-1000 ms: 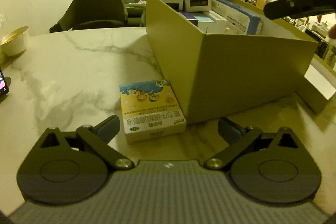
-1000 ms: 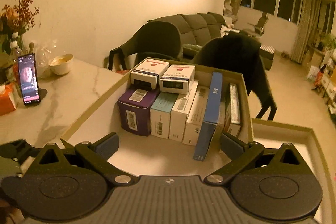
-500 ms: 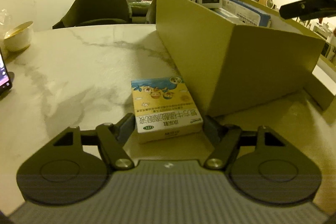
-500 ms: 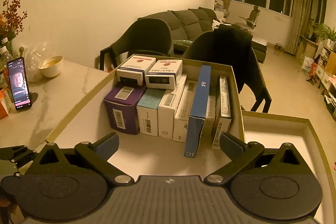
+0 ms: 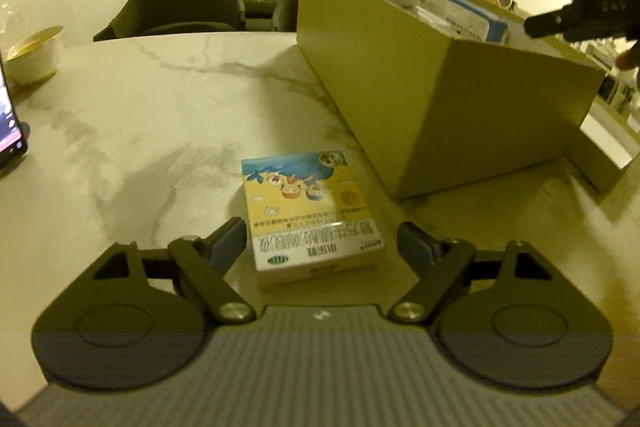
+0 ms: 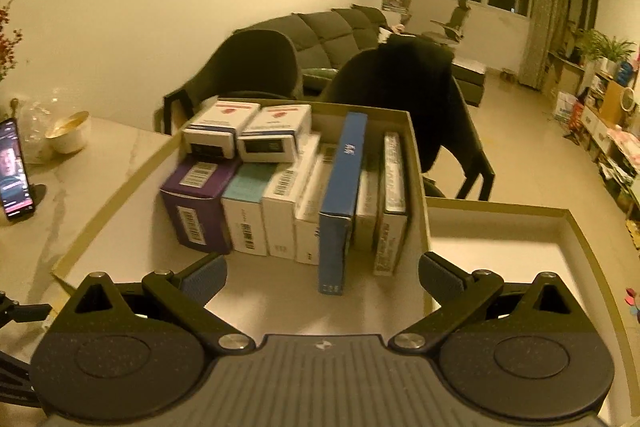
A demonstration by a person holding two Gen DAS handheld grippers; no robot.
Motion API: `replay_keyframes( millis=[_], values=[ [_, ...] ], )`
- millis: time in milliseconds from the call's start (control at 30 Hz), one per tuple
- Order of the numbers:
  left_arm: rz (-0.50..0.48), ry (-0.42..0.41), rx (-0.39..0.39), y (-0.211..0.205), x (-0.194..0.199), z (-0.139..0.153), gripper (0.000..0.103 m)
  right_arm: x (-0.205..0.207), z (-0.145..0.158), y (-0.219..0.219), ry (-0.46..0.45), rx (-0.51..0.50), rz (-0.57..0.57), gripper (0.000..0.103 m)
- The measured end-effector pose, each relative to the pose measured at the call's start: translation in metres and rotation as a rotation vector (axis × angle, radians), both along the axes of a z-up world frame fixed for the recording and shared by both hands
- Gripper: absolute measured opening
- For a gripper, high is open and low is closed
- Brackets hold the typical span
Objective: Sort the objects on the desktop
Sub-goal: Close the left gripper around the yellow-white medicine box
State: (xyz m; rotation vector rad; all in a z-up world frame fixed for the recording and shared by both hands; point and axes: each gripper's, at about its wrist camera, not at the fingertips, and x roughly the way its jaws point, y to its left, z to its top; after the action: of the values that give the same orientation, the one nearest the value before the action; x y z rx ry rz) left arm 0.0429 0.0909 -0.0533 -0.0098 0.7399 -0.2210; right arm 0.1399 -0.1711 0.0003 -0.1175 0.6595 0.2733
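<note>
Yellow carton [image 5: 310, 215] | left tongs [image 5: 322, 241] opening astride, angled down | right tongs [image 6: 322, 277] apart

A: L gripper [image 5: 322, 241] vs a sec ago?
B: Closer to the yellow box [image 5: 310, 213], now straddling its near end; fingers [image 5: 228, 241] narrower than then, reopening, not touching.

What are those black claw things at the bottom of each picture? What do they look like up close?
They are two hand-held grippers. The left gripper and the right gripper look alike: a grey ribbed body with a small white mark, two round black discs, black linkage arms with silver pivot bolts, triangular cut-outs, and two fingers tipped with dark bluish textured pads. No cables or sleeves show.
</note>
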Motion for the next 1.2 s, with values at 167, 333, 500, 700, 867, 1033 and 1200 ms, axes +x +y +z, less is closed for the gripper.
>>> replay_keyframes(
  millis=[167, 333, 500, 700, 867, 1033, 1200],
  values=[
    [0.005, -0.002, 0.015, -0.002, 0.01, -0.003, 0.078, 0.0, -0.001, 0.0, 0.0, 0.003, 0.009, 0.102],
    [0.025, -0.014, 0.0, 0.0, 0.009, -0.003, 0.075, 0.002, -0.004, 0.001, 0.008, -0.003, 0.011, 0.102],
    [0.032, -0.019, -0.022, 0.001, 0.004, -0.004, 0.074, 0.001, -0.003, 0.001, 0.005, -0.004, 0.013, 0.102],
    [0.037, -0.033, -0.047, 0.003, 0.0, 0.0, 0.074, 0.002, -0.002, -0.001, 0.005, 0.005, 0.015, 0.102],
    [0.041, -0.05, -0.067, 0.003, -0.004, 0.002, 0.074, 0.002, -0.003, -0.003, 0.004, 0.001, 0.014, 0.102],
    [0.041, -0.041, -0.073, 0.003, -0.006, -0.002, 0.074, 0.001, -0.003, -0.001, 0.002, -0.011, 0.018, 0.102],
    [0.04, -0.035, -0.073, 0.003, -0.007, -0.006, 0.071, 0.001, -0.003, -0.002, 0.004, -0.008, 0.013, 0.102]
  ],
)
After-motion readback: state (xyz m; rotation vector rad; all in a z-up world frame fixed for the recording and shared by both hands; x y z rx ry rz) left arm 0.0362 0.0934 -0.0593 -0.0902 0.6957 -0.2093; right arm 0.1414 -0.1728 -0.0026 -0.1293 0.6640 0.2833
